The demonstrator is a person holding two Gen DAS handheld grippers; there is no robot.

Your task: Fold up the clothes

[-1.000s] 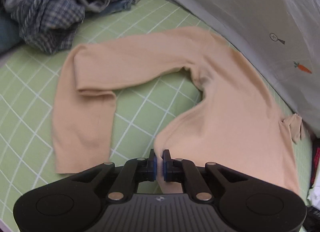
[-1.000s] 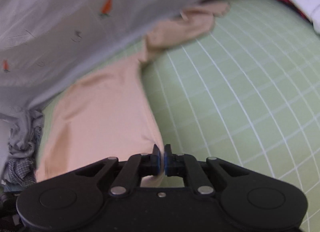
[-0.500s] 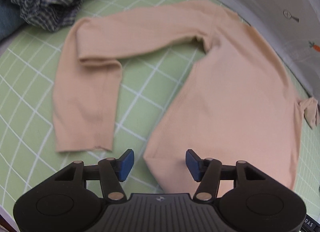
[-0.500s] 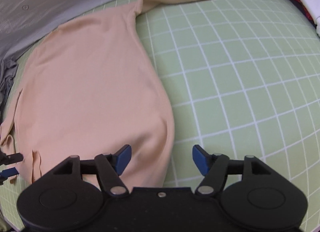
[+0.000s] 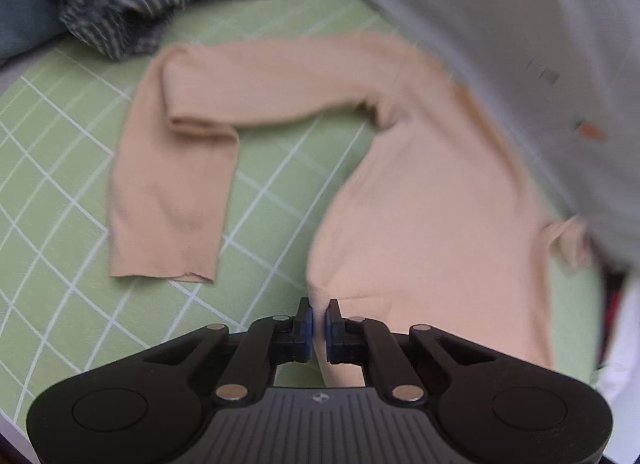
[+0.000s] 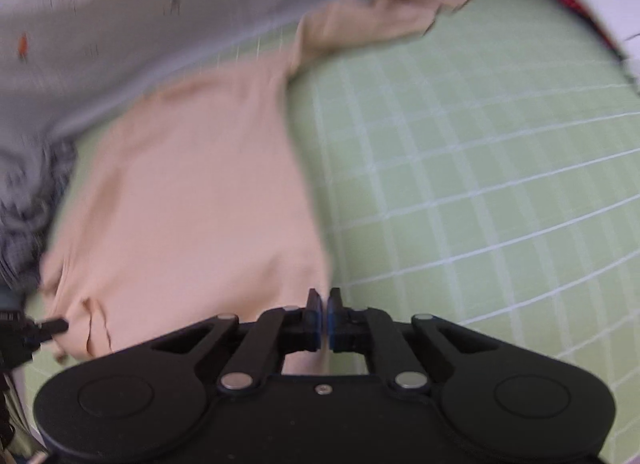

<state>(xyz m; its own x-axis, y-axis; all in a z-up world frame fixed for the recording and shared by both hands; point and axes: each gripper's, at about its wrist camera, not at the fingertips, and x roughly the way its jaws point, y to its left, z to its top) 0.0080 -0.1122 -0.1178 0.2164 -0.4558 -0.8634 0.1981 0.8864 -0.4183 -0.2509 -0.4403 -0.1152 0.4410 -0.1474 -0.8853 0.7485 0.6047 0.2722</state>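
Peach top [image 5: 432,199] lay on the green grid mat [image 5: 60,223], its hem corners nearest me: my left gripper [image 5: 318,318] pinched one, my right gripper [image 6: 325,314] the other. From that hem the body ran straight away toward the grey sheet [image 5: 520,23], so neither hand was nearer, and one sleeve [image 5: 176,183] lay bent to the top's left.

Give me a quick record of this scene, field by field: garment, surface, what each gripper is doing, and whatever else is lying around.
garment: peach long-sleeve top, spread flat, one sleeve bent back toward the hem
surface: green grid mat
left gripper: shut on the hem's left corner
right gripper: shut on the hem's right corner
other clothes: crumpled pile with a checked shirt at the mat's far corner
backdrop: grey carrot-print fabric along the far edge
image quality: both views motion-blurred
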